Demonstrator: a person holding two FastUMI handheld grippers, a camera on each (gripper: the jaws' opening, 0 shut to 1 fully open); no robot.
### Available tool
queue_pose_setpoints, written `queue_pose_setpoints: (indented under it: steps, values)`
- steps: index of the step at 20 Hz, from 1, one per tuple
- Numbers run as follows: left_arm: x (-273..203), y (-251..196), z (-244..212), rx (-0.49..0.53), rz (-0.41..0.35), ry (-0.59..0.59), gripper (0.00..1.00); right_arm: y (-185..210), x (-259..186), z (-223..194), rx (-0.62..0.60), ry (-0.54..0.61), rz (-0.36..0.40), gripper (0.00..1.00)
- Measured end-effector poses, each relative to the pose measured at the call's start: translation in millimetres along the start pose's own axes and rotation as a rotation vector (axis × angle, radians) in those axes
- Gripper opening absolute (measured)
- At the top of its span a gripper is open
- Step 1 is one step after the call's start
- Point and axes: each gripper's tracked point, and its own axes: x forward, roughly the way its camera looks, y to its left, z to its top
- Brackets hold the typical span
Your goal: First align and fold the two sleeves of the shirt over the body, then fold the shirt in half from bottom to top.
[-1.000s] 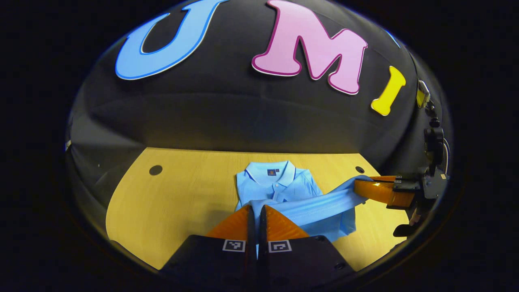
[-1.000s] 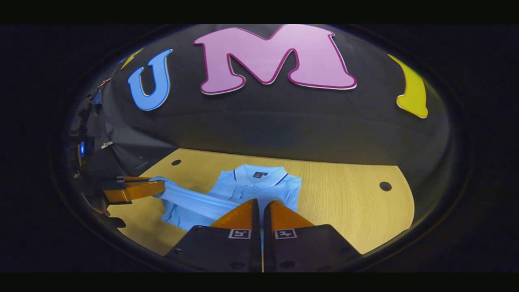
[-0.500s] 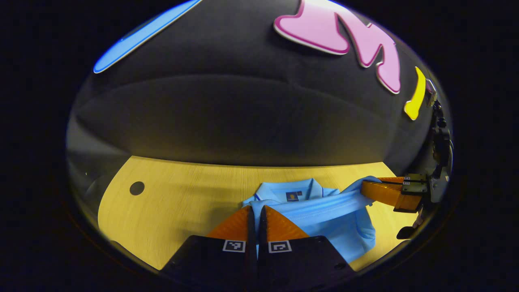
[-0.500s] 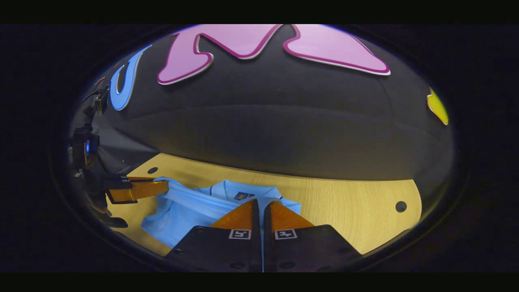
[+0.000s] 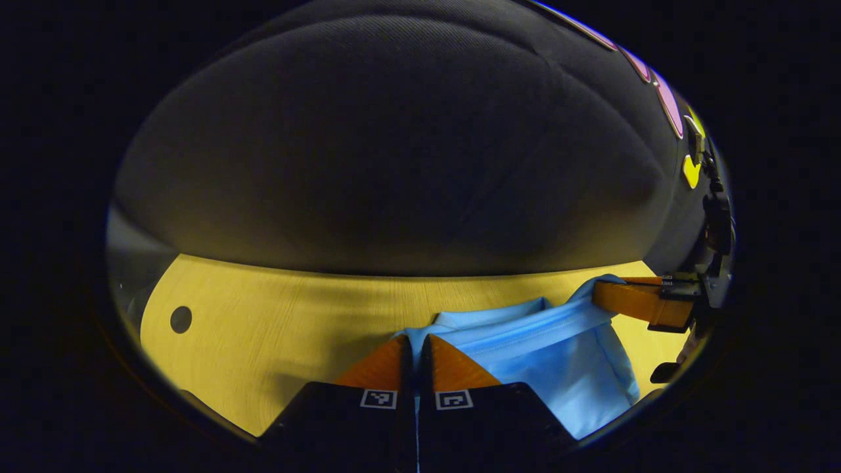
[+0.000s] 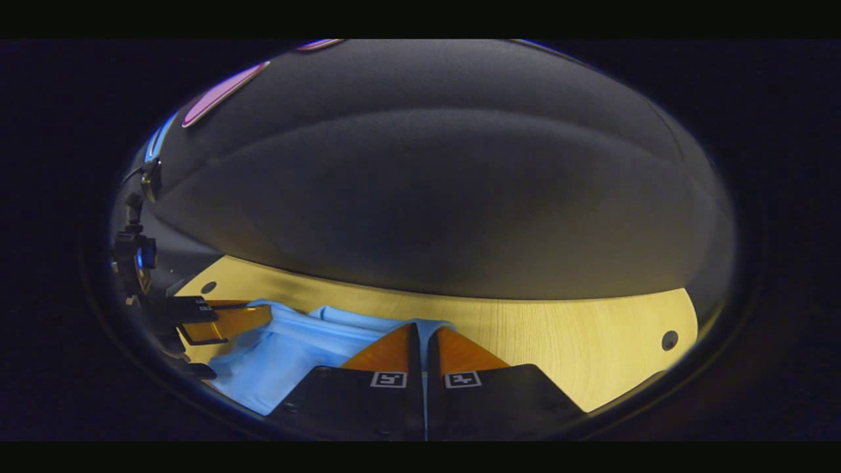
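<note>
The light blue shirt (image 5: 558,355) lies on the wooden table (image 5: 276,315), and its bottom hem is stretched in a band between both grippers. In the left gripper view my left gripper (image 5: 415,338) is shut on one hem corner, low over the table. Farther right, the right gripper (image 5: 599,292) grips the other corner. In the right gripper view my right gripper (image 6: 422,326) is shut on the hem, with the shirt (image 6: 289,355) spreading left toward the left gripper (image 6: 266,313). A bit of the collar (image 5: 489,318) peeks out behind the raised hem.
The black cloth wall rises just behind the table's far edge. Round holes sit in the tabletop (image 6: 558,335) at the left (image 5: 181,319) and at the right (image 6: 669,339). Bare wood stretches to either side of the shirt.
Both grippers have carried the hem forward and down toward the collar. The shirt's upper body and collar label are now covered by the lifted lower half, and the far wall looms closer.
</note>
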Motion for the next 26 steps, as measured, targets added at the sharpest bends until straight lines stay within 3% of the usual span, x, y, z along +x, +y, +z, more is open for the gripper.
queue_pose_setpoints:
  steps: [1,3,4,6,9,10,16,26]
  values:
    - [1,3,1,0.011,0.016,-0.008,0.11,-2,3,-5,-0.012,0.012,-0.006,0.12]
    - [-2,3,4,0.017,0.052,-0.027,0.21,-6,6,-9,-0.032,0.021,-0.026,0.05]
    - [-7,3,9,0.013,0.066,-0.038,0.34,-7,5,-10,-0.029,0.018,-0.031,0.19]
    - [-23,5,15,-0.016,0.07,-0.07,0.61,-13,-5,-8,-0.022,-0.005,-0.051,0.33]
    - [-61,10,31,-0.037,0.088,-0.167,1.0,-24,-25,-1,-0.022,-0.062,-0.102,0.81]
    - [-77,9,36,-0.038,0.091,-0.202,0.99,-28,-35,1,-0.013,-0.081,-0.117,0.98]
    - [-193,-8,59,0.002,0.105,-0.356,0.97,-31,-132,30,0.002,-0.217,-0.202,0.96]
    - [-422,-68,40,0.052,0.036,-0.504,0.97,38,-350,44,-0.048,-0.436,-0.223,0.96]
